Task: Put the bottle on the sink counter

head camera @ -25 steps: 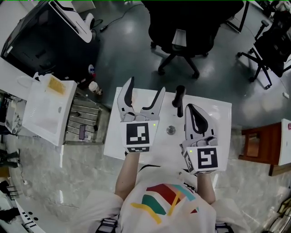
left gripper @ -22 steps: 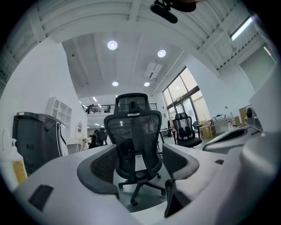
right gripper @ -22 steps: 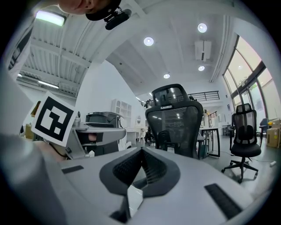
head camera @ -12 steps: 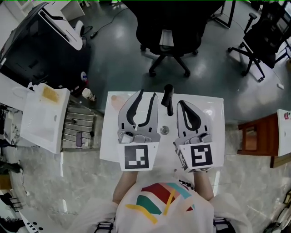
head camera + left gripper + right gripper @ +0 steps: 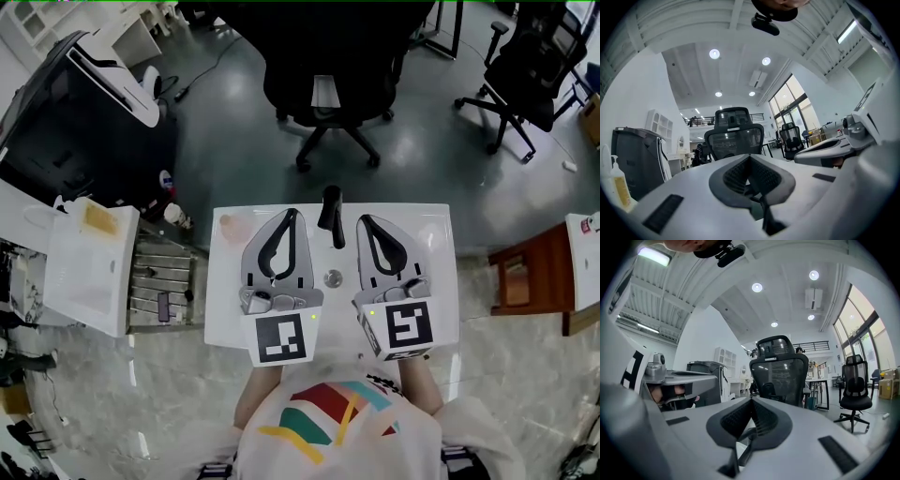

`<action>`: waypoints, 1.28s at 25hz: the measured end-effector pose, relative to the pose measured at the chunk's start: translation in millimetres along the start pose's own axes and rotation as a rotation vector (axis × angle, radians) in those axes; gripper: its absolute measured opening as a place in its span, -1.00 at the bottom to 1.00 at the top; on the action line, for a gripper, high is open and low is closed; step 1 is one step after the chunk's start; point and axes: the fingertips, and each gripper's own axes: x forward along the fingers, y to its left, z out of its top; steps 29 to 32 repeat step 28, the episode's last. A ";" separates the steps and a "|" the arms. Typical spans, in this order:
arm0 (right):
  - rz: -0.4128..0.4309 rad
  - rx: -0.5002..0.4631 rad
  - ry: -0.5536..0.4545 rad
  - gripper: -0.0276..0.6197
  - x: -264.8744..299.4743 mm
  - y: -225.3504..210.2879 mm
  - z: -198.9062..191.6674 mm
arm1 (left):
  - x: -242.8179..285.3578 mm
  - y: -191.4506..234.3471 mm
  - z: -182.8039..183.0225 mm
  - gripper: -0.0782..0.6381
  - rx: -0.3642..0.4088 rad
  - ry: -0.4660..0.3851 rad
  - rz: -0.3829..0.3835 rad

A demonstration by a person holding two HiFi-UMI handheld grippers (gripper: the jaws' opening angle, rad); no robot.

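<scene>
The white sink counter lies below me, with a black faucet at its far edge and a round drain. A pale pinkish bottle stands on its far left corner; in the left gripper view it shows as a pump bottle with yellowish liquid at the far left. My left gripper hovers over the basin to the bottle's right. Its jaws have just been closing with nothing between them and are shut. My right gripper is shut and empty, right of the faucet.
A black office chair stands beyond the counter, another at the far right. A black machine, a white basin unit and a metal rack are on the left. A wooden stool stands on the right.
The left gripper's jaws went from wide open to shut with nothing in them, and it drew back from the far left corner, uncovering the bottle. The right gripper stayed shut.
</scene>
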 end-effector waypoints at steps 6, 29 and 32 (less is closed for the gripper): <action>-0.014 -0.012 0.017 -0.88 -1.5 -1.1 -2.6 | 0.3 -4.3 -0.5 -0.73 0.013 0.000 -0.012; -0.024 -0.003 0.015 -0.88 -4.0 -3.8 -3.7 | -1.4 -5.2 -10.8 -0.73 0.019 0.031 -0.026; -0.024 -0.003 0.015 -0.88 -4.0 -3.8 -3.7 | -1.4 -5.2 -10.8 -0.73 0.019 0.031 -0.026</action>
